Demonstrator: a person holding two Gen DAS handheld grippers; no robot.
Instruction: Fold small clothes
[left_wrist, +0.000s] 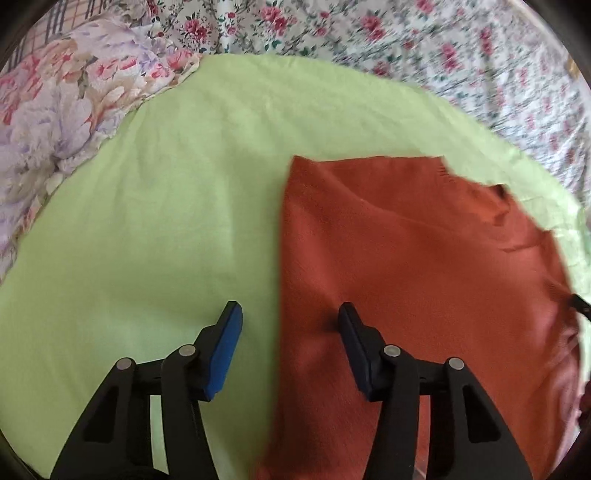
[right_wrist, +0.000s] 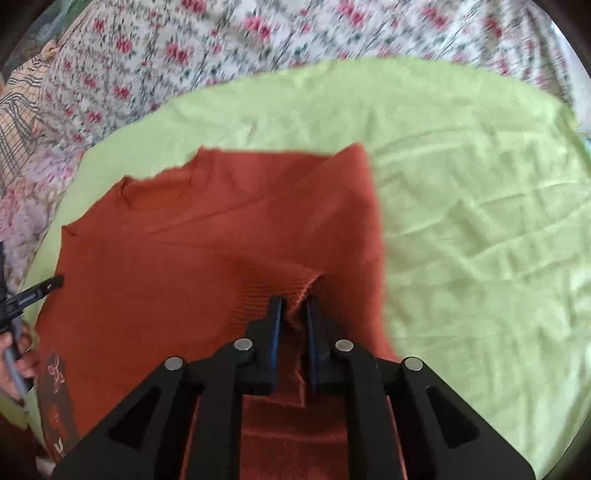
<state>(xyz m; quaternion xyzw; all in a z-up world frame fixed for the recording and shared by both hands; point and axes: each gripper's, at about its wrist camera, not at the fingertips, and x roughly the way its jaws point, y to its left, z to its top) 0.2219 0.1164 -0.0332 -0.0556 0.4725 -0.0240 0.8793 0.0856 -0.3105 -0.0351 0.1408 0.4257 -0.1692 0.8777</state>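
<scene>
My right gripper pinches the ribbed cuff of the orange sweater, which lies on the green cloth, long side running near to far. My left gripper is spread wide over the sweater's left edge, holding nothing.

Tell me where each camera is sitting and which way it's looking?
Left wrist: sits on the left hand-held gripper, looking forward and down over open fingers that straddle the left edge of the rust-orange sweater.
Right wrist: sits on the right hand-held gripper, looking forward and down; its fingers pinch a ribbed edge of the sweater. A person's hand and the left gripper's tip show at the left edge.
Both share: the sweater, the green sheet and the floral bedspread.
</scene>
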